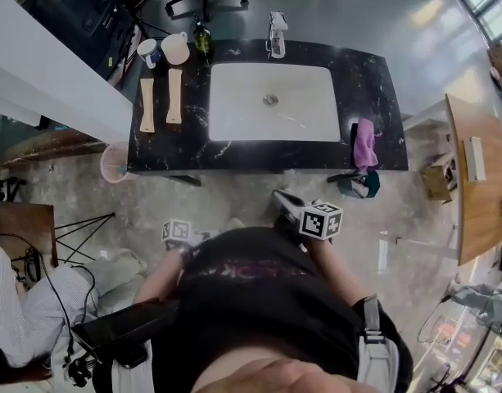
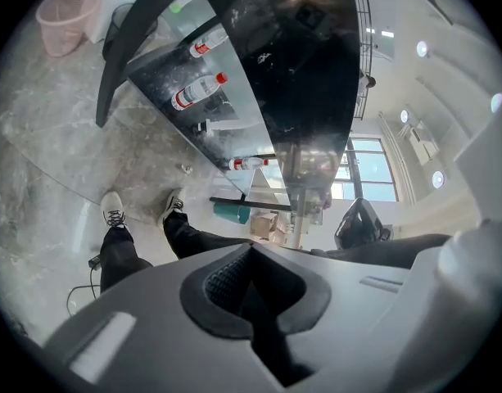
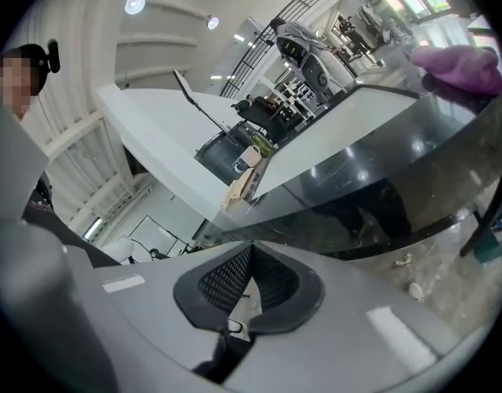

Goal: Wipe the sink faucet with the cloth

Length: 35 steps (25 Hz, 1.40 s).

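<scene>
Cloth [image 1: 364,144]: purple, bunched at the right end of the black surface [image 1: 373,80], right of the sink [image 1: 234,105] and near the front edge. It also shows at the upper right of the right gripper view. Faucet [image 1: 275,35]: upright at the sink's far rim, top centre of the head view, well apart from the cloth. Nothing touches either one, so the wipe looks not yet begun.

Step in hand, as judged: fetch the cloth.
- Right gripper [image 1: 282,199] is the nearer one, so use it.
- Open the jaws before arrival, not at the cloth.
- Come in over the front edge and pinch the raised bunch, not a thin corner.
- Leave enough cloth hanging free to wrap the spout.
- Lift clear before crossing the sink, so the cloth does not drag.

Grippers: both sit low in the head view, close to the person's body and off the surface.
- Right: jaws fully together, nothing between the pads, touching nothing.
- Left gripper [image 2: 251,250]: jaws likewise together and empty, aimed toward the floor and the surface's underside.
</scene>
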{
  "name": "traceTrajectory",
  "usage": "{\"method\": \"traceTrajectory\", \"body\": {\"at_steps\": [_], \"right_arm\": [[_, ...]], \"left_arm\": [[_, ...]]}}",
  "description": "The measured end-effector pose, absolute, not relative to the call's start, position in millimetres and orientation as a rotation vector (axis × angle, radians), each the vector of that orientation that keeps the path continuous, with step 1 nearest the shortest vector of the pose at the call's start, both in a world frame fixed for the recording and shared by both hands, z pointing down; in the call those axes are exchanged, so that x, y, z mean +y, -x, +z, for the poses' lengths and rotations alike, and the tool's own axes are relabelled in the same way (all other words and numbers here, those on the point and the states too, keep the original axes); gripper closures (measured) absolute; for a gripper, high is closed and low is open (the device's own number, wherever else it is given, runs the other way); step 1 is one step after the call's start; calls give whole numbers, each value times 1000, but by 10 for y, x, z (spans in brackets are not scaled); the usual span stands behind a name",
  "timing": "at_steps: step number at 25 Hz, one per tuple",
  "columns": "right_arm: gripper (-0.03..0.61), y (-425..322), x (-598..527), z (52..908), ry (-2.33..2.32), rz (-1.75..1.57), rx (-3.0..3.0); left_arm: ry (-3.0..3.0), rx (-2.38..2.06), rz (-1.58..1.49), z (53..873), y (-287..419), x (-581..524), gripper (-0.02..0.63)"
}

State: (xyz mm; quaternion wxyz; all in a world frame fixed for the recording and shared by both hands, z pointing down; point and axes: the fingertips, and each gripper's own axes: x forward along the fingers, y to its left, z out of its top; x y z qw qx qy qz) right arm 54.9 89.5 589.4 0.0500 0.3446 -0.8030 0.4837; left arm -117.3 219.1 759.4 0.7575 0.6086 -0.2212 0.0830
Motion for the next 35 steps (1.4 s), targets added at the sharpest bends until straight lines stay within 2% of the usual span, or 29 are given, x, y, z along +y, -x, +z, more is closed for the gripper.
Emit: {"method": "traceTrajectory", "body": {"at_steps": [35], "right_arm": [[568,-372,996,5954,-1022,1476,-2446]], "left_arm": [[-1340,-477,161,7615,1285,2280,621]]}}
